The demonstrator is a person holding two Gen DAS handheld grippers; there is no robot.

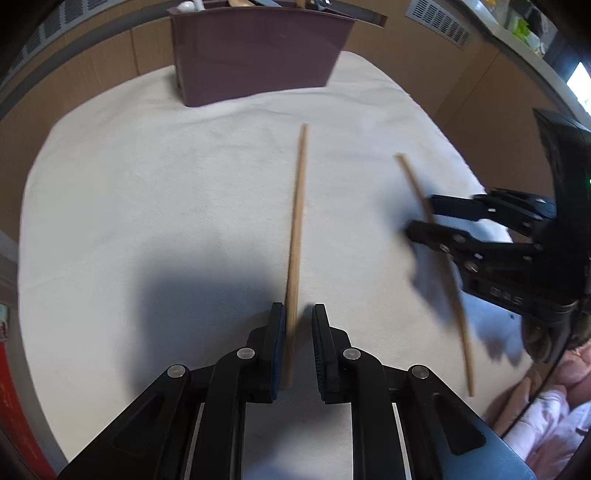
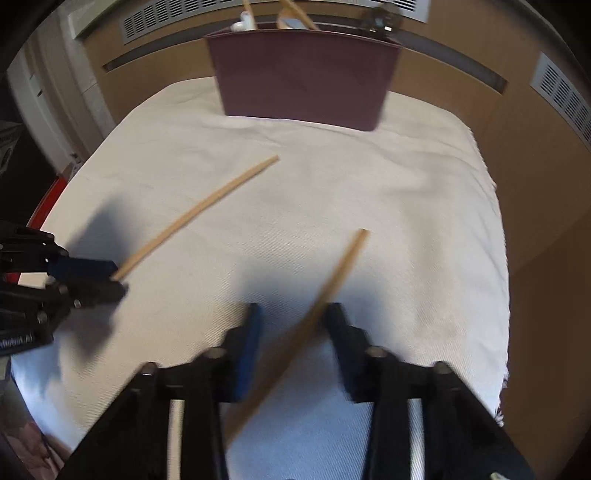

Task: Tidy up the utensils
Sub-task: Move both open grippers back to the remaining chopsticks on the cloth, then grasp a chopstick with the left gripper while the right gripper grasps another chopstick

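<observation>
Chopstick (image 1: 297,229) between left hand-held gripper (image 1: 299,332) jaws

pale lettering on both tongs' bodies is too blurred to read.

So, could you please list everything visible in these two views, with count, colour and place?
chopsticks: 2, light wood, one between the left claw's fingers, one between the right claw's fingers
utensil holder: 1, dark purple, far end of the cloth, utensils sticking out of it
cloth: 1, white, covering the table
wall vents: pale, behind the holder
left claw: black with blue pads, open around its chopstick
right claw: black with blue pads, open around its chopstick
</observation>
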